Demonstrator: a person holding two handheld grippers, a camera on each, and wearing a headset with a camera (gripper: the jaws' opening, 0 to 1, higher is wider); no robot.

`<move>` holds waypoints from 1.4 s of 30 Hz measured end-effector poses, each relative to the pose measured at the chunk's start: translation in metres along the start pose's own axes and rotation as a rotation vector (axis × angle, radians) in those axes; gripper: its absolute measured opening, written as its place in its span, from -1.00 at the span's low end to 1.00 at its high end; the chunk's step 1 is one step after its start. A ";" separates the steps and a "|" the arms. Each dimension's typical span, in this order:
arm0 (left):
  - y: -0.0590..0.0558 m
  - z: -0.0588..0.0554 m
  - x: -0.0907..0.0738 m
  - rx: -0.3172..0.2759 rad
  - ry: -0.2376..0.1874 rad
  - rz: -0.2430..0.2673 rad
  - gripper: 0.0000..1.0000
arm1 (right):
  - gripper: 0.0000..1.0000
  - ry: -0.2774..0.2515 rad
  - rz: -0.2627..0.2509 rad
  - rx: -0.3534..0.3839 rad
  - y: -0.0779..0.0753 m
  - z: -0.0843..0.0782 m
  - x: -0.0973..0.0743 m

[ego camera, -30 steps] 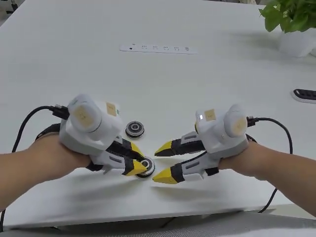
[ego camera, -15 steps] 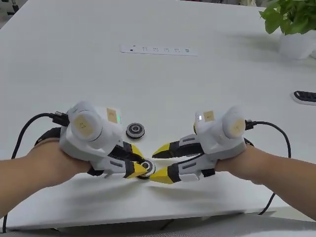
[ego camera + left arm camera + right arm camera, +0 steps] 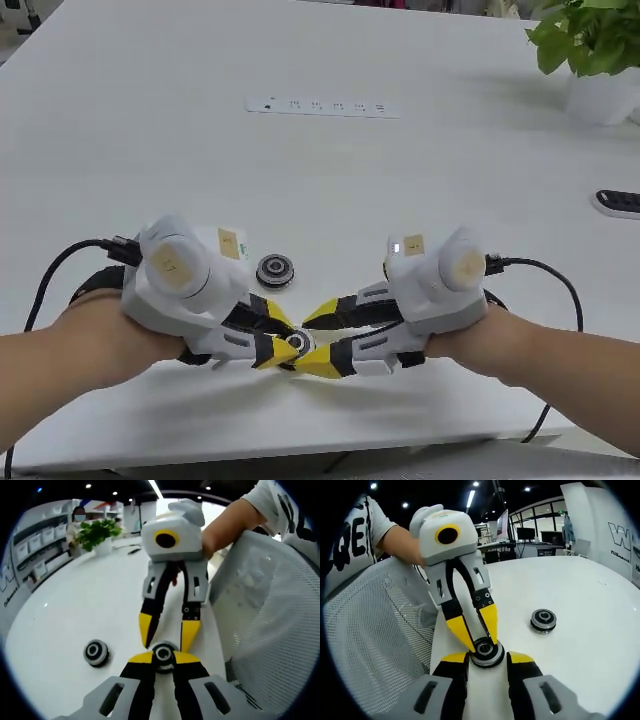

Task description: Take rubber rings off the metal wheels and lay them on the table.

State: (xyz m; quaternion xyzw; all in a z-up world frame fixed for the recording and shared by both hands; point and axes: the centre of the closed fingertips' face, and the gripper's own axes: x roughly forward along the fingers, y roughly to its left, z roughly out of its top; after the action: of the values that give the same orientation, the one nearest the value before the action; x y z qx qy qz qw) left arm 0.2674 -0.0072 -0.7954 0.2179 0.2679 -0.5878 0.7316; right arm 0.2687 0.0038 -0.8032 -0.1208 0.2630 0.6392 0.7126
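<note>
The left gripper (image 3: 164,658) has its yellow tips pinched on the sides of a wheel (image 3: 297,344), holding it low over the table (image 3: 330,180) near its front edge. The wheel's dark outer ring (image 3: 476,658) is on it. The right gripper (image 3: 487,658) faces the left one, tips almost meeting. Its jaws are parted and straddle the same wheel, one tip on each side of the rim. Whether they touch the ring cannot be told. In the left gripper view the right gripper's two tips come down from above onto the wheel's far edge.

A second wheel (image 3: 274,270) lies flat on the table just beyond the left gripper, apart from both, with its dark ring on too. Each gripper sits in a hand, with a black cable (image 3: 545,268) trailing back from it. Farther up the table lies a white power strip (image 3: 322,106). A potted plant (image 3: 590,45) stands at the far right corner, with a small black item (image 3: 617,203) nearer along the right edge. A mesh chair (image 3: 375,645) shows beside the table's front edge.
</note>
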 end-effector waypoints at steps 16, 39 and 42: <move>-0.001 0.000 -0.001 0.006 0.002 0.005 -0.73 | -0.55 0.012 0.010 -0.008 0.001 -0.007 -0.002; -0.001 0.000 -0.001 0.010 0.004 0.010 -0.74 | -0.63 0.036 0.005 -0.026 0.001 -0.011 -0.004; -0.001 0.000 0.000 0.011 0.005 0.011 -0.74 | -0.66 0.038 0.004 -0.022 0.001 -0.011 -0.006</move>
State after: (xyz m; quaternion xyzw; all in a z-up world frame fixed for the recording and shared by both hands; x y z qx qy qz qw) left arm 0.2665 -0.0071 -0.7952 0.2250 0.2651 -0.5848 0.7329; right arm 0.2649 -0.0065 -0.8094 -0.1403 0.2698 0.6410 0.7047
